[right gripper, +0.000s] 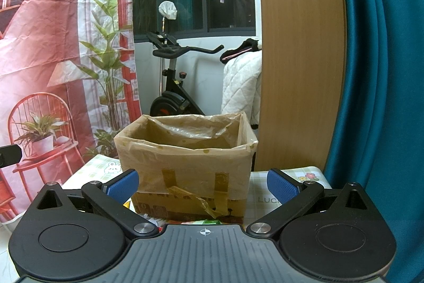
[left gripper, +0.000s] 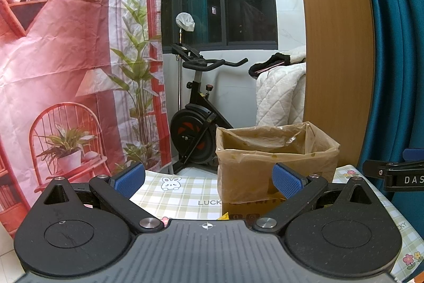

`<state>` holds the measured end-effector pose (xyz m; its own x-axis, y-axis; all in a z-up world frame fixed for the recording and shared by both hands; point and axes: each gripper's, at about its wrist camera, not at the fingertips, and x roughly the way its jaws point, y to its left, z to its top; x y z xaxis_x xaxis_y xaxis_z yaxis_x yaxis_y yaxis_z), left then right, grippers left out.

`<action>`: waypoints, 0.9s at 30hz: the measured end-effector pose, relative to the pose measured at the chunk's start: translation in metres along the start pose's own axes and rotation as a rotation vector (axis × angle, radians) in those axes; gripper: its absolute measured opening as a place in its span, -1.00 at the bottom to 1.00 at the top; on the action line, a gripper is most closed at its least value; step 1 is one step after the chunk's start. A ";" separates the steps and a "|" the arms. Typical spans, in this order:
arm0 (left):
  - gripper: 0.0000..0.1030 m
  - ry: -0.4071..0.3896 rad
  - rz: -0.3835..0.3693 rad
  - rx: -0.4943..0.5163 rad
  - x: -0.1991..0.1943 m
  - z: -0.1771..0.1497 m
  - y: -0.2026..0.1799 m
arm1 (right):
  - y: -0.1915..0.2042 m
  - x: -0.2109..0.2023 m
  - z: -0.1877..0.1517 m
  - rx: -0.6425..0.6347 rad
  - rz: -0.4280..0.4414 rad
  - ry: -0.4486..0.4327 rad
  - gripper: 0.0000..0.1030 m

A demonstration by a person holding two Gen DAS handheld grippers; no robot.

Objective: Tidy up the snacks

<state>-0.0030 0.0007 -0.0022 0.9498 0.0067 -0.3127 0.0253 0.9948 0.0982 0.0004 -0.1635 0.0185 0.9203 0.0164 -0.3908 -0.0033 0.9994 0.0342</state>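
Note:
A cardboard box lined with a thin brownish plastic bag stands on the checked tablecloth, its top open. The same box fills the middle of the right wrist view, with tape strips down its front. My left gripper is open, blue pads wide apart and nothing between them, just left of and in front of the box. My right gripper is also open and empty, straight in front of the box. Bits of snack wrappers peek out at the box's foot, mostly hidden by the gripper body. A yellow wrapper corner shows too.
A red printed backdrop hangs at the left. Behind the table are an exercise bike, a quilted blanket, a wooden panel and a teal curtain. The right gripper's black body juts in at the right edge.

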 end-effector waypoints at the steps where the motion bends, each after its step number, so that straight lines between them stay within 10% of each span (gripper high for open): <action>1: 1.00 0.001 0.000 0.000 0.000 0.000 0.000 | 0.000 0.000 0.000 0.000 0.000 0.000 0.99; 27: 1.00 -0.003 -0.002 -0.008 -0.002 -0.001 -0.002 | 0.001 -0.001 0.000 -0.004 -0.002 -0.004 0.99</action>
<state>-0.0050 -0.0009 -0.0027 0.9507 0.0043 -0.3102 0.0248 0.9956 0.0898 -0.0004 -0.1629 0.0193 0.9218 0.0146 -0.3874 -0.0032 0.9995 0.0300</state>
